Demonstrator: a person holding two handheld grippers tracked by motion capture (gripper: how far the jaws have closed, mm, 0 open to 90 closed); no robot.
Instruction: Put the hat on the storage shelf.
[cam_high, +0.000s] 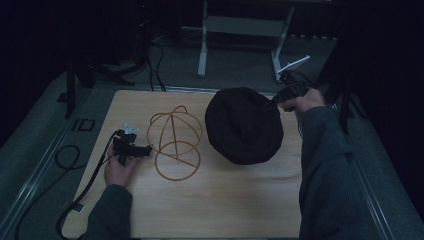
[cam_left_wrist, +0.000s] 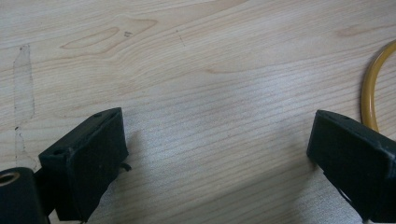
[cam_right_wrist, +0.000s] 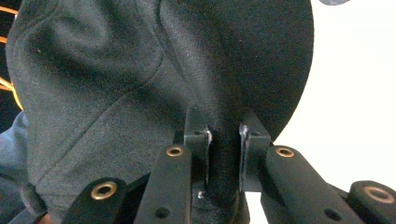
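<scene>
Your right hand-held gripper (cam_right_wrist: 224, 135) is clamped on the black hat's (cam_high: 244, 126) edge — soft, light cloth that droops; left hand-held gripper (cam_left_wrist: 217, 154) stands apart over the worktop (cam_left_wrist: 210, 70).

A person's two forearms wear dark grey-green long sleeves (cam_high: 320, 165) of soft, slightly ribbed cloth. The left gripper (cam_high: 131, 146) is black and blocky, with a small grey three-cornered plate on top and a long black cable (cam_high: 85, 192) trailing from it. The right gripper (cam_high: 287, 92) is black too, topped by a pale grey three-cornered plate. Its linkage arms carry brass-coloured rivets and small screw holes; the jaws are flat black blocks.
</scene>
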